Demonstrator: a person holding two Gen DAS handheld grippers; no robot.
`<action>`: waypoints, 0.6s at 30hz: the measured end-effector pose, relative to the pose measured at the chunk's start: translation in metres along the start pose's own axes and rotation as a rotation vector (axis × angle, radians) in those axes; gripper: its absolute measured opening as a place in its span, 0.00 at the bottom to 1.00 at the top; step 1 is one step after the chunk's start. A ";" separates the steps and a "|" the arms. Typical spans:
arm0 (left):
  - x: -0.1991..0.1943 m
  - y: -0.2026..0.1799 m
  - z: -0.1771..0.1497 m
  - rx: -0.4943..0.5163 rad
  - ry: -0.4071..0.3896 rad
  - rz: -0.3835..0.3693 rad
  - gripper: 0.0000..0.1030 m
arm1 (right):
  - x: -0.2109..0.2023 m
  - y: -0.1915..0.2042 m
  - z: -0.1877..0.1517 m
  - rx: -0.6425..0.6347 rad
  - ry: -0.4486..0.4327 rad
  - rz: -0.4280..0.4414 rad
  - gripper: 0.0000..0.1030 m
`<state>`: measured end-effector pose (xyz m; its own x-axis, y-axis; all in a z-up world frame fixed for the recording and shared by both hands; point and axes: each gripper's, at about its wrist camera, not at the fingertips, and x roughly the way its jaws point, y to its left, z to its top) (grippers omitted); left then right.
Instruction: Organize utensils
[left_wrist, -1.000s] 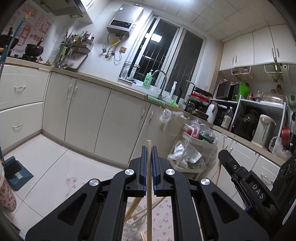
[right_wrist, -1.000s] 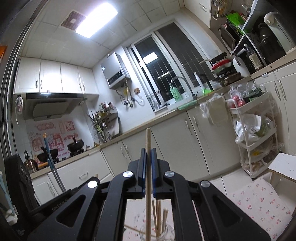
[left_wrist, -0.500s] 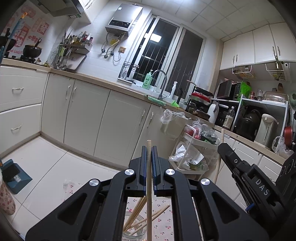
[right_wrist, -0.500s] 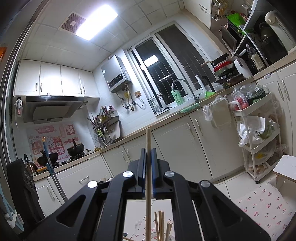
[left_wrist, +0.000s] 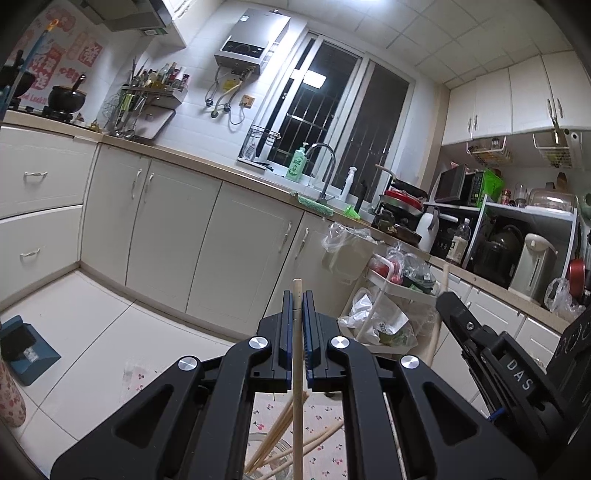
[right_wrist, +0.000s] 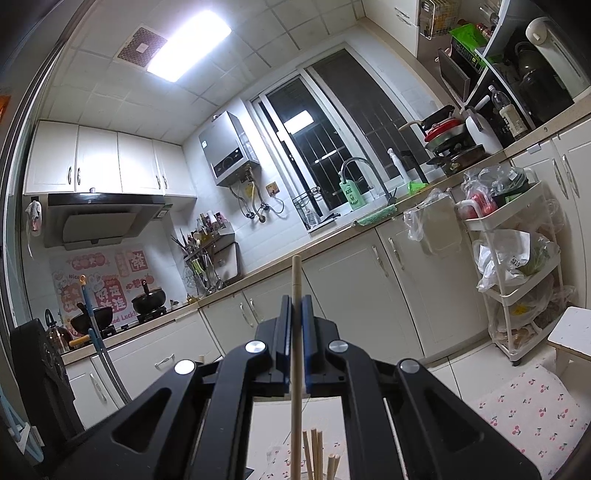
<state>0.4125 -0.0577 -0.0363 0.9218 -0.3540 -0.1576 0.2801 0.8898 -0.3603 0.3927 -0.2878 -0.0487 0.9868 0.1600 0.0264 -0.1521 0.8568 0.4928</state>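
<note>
The left tool (left_wrist: 297, 310) is clamped tight on an upright wooden chopstick (left_wrist: 297, 369), above a glass jar (left_wrist: 258, 458) of other chopsticks (left_wrist: 280, 432) on the cherry-print tabletop (left_wrist: 325, 424). The right tool (right_wrist: 295, 314) likewise pinches a second chopstick (right_wrist: 295, 369) upright.

A green soap bottle (left_wrist: 297, 162) stands beside the faucet (left_wrist: 325, 168) near the window (left_wrist: 332, 110).

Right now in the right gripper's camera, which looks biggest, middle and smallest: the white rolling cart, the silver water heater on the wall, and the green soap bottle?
Largest to smallest as they look:
1. white rolling cart
2. silver water heater
3. green soap bottle
The cart stands nearer the camera, so its lead over the heater may be partly nearness.
</note>
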 end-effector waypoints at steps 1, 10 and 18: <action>0.002 0.002 0.001 -0.006 -0.005 0.002 0.05 | 0.000 -0.001 0.000 0.005 -0.004 0.000 0.06; 0.008 0.017 0.001 -0.029 -0.032 0.010 0.05 | 0.009 0.001 -0.007 0.006 -0.009 0.017 0.06; 0.011 0.026 -0.003 -0.063 -0.070 0.022 0.05 | 0.018 -0.005 -0.013 0.015 -0.004 0.009 0.06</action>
<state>0.4292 -0.0390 -0.0504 0.9447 -0.3114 -0.1026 0.2438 0.8764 -0.4153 0.4104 -0.2826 -0.0622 0.9855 0.1660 0.0344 -0.1605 0.8480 0.5051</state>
